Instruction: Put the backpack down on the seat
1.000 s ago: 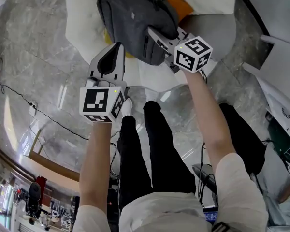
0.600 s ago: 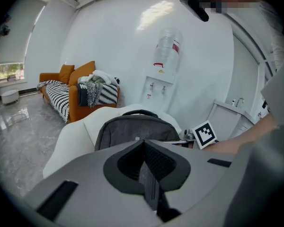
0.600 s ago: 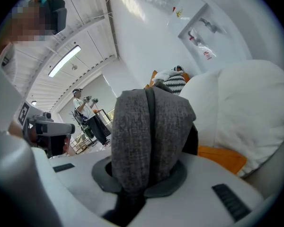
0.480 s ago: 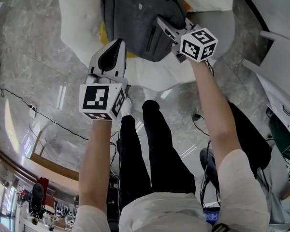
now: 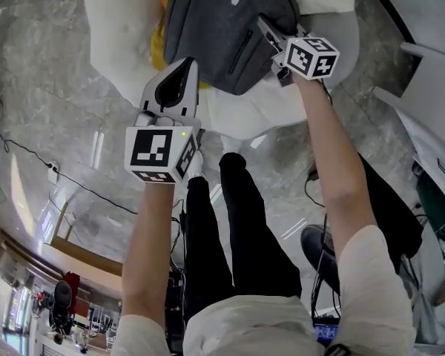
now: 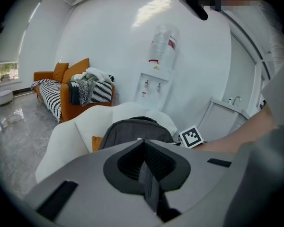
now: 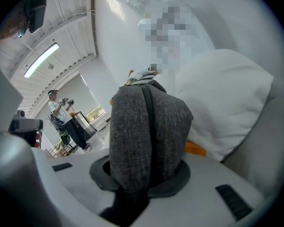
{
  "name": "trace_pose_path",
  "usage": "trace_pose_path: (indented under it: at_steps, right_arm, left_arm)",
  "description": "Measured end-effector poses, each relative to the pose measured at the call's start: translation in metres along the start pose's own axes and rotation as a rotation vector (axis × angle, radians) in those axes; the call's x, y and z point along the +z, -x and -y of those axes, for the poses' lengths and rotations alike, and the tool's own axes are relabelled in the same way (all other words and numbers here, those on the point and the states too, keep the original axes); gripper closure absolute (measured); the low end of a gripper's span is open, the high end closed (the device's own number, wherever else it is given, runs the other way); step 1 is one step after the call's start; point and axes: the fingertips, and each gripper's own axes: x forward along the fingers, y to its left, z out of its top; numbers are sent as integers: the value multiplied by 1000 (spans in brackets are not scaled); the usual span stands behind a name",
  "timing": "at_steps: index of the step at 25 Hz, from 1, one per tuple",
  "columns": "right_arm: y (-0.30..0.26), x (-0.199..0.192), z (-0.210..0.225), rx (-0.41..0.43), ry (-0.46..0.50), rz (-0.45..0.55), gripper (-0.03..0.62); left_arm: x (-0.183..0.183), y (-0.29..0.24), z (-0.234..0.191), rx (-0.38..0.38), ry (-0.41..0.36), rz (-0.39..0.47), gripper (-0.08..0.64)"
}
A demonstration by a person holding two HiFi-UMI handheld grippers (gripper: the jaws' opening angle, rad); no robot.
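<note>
Fabric of the grey backpack (image 7: 149,126) is gripped between the jaws of the right gripper (image 7: 142,176), which have just been opening slightly. The jaws of the left gripper (image 6: 145,161) are closed together, with nothing between them, and it is held just beside the backpack's near edge. The backpack is laid on the white seat (image 5: 119,28), partly over an orange cushion (image 5: 160,47). The seat is set on a glossy marble floor (image 5: 44,87).
</note>
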Motion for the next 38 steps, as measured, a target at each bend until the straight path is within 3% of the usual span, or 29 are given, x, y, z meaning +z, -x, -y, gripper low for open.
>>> trace_pose_path:
  at_steps: [5,11,23,31,38]
  right_arm:
    - [3,-6,27,-88,-57,-29,437]
    - [18,-17,43,-174,-47,-64,362]
    - [58,-15,43,-255,-78,-54,333]
    - [91,-7,4,-253,-81,-72,420]
    - [122,14,-54,-219,-99,-21,523]
  left_arm:
    - [-1,2,1,-4,-2,-4,543]
    - [4,7,5,-13,-2,2,543]
    - [14,19,19,-62,-24,-5,543]
    - [37,48,29,-84,-38,-4,543]
    - [64,85,35,-100,-44,18,543]
